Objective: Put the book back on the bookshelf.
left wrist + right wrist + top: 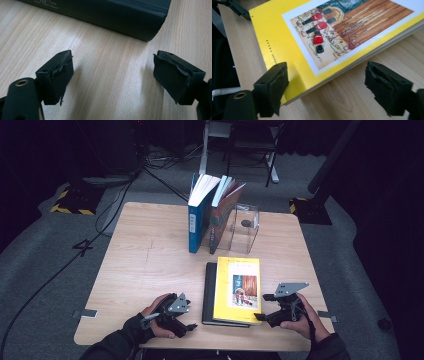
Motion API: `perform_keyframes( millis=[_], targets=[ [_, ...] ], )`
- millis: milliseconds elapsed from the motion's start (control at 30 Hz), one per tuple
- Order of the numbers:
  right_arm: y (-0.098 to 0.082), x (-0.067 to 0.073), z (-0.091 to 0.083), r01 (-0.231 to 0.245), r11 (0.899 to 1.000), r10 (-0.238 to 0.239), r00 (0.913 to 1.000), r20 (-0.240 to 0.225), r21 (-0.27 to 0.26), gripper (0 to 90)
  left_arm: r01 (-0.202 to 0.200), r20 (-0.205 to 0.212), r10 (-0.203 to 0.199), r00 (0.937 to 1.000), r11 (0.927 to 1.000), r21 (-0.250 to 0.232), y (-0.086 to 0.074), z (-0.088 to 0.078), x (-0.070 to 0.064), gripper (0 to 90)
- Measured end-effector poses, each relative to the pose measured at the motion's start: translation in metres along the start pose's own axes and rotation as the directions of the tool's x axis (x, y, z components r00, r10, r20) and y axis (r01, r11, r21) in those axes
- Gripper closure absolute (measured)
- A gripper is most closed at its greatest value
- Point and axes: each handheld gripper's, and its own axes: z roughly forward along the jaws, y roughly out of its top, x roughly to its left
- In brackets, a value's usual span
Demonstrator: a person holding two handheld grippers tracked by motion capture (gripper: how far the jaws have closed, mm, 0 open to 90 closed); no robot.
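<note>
Now | left gripper [112,75] jaws apart | right gripper [327,87] jaws apart beside yellow book [284,37]

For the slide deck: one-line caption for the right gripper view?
Open right claw straddling the near corner of the yellow book, pads off it.

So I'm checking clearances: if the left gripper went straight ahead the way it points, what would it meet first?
Most likely the spine of the dark hardcover book lying flat ahead of the open left gripper; bare light wooden table lies between.
</note>
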Motion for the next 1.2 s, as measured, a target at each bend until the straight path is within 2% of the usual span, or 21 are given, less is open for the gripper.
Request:
perform_keyframes(
  millis=[100,133,233,300,433,533,633,700,800,833,900,1000,1100,1200],
  targets=[
    [0.001,-0.005,0.003,-0.018,1.000,0.019,0.9990,-0.039,0.020,17.2,0.002,0.003,-0.002,1.0000,1.0000,-0.001,0.000,0.001,0.000,15.8],
    [0.001,-0.005,0.003,-0.018,1.000,0.019,0.9990,-0.039,0.020,17.2,0.002,0.003,-0.002,1.0000,1.0000,-0.001,0.000,0.001,0.000,15.6],
    [0.004,-0.008,0.006,-0.007,1.000,0.009,0.9969,-0.079,0.028,17.1,-0.003,0.006,0.003,1.0000,1.0000,0.001,0.001,0.001,0.001,15.4],
    [0.006,-0.010,0.009,-0.015,0.999,0.019,0.9955,-0.092,0.038,14.4,-0.005,0.004,0.005,1.0000,1.0000,0.003,0.001,0.001,0.001,15.2],
    [0.008,-0.011,0.010,-0.015,0.999,0.019,0.9956,-0.092,0.043,14.8,-0.008,0.006,0.008,1.0000,1.0000,0.002,0.002,0.001,0.002,15.2],
    [0.012,-0.008,0.009,0.015,0.999,-0.012,0.9975,-0.069,0.040,15.7,-0.008,0.008,0.008,0.9999,1.0000,0.002,0.002,0.002,0.002,15.2],
    [0.015,-0.006,0.006,0.034,0.999,-0.034,0.9985,-0.043,0.014,22.1,-0.009,0.009,0.009,0.9999,1.0000,0.001,0.002,0.002,0.002,15.2],
    [0.019,-0.006,0.004,0.036,0.999,-0.036,0.9982,-0.047,-0.003,22.1,-0.010,0.009,0.010,0.9999,1.0000,0.001,0.002,0.002,0.002,15.3],
    [0.023,-0.006,0.002,0.058,0.998,-0.059,0.9972,-0.047,-0.012,22.3,-0.010,0.010,0.010,0.9999,1.0000,0.001,0.002,0.002,0.002,15.2],
    [0.028,-0.006,0.001,0.076,0.996,-0.078,0.9956,-0.052,-0.034,23.2,-0.010,0.012,0.010,0.9999,1.0000,0.001,0.002,0.002,0.002,15.2],
    [0.033,-0.008,0.002,0.078,0.996,-0.081,0.9950,-0.059,-0.044,24.1,-0.010,0.015,0.010,0.9998,0.9999,0.002,0.002,0.003,0.003,15.2],
    [0.038,-0.011,0.006,0.078,0.996,-0.080,0.9946,-0.066,-0.039,24.8,-0.020,0.018,0.020,0.9996,0.9998,0.003,0.004,0.003,0.004,14.8],
    [0.045,-0.015,0.021,0.061,0.998,-0.063,0.9949,-0.079,-0.027,27.8,-0.016,0.020,0.016,0.9997,0.9999,0.006,0.004,0.004,0.004,14.8],
    [0.051,-0.019,0.035,0.035,0.999,-0.038,0.9946,-0.096,-0.034,35.4,-0.015,0.021,0.015,0.9997,0.9999,0.006,0.004,0.004,0.004,14.8]
  ],
)
